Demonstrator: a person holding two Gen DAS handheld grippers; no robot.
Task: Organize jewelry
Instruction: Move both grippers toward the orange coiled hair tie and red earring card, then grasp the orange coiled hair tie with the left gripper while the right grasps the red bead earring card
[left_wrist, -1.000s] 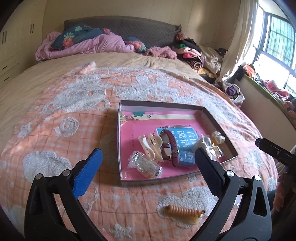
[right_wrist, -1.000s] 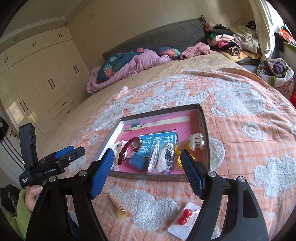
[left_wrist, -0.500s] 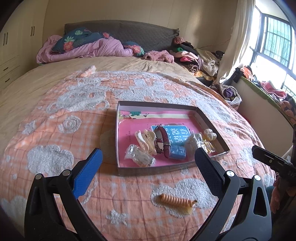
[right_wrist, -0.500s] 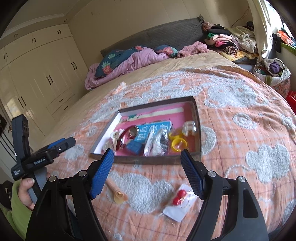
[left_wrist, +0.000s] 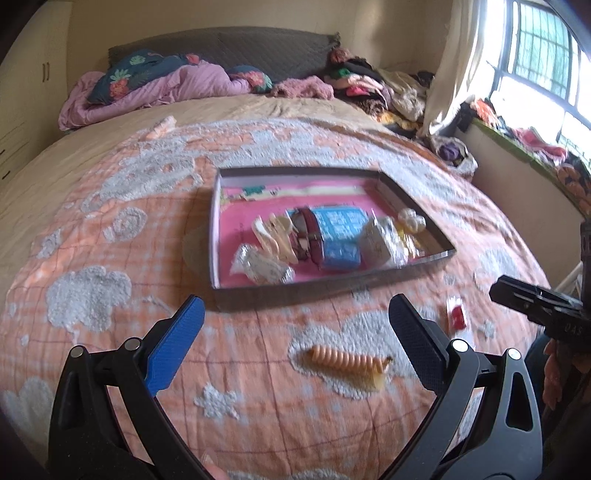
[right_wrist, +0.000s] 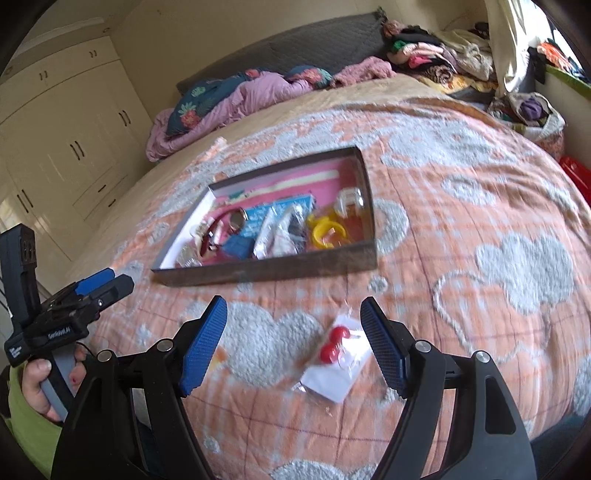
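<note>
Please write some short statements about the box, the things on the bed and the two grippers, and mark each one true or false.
1. The red earrings lie inside the box. False: they lie on their card on the blanket, outside the box.
2. The right gripper has open jaws with nothing held. True.
3. The spiral hair clip lies on the blanket in front of the box. True.
4. The left gripper is shut on the hair clip. False: its jaws are open and hold nothing.
5. A yellow ring is in the box. True.
</note>
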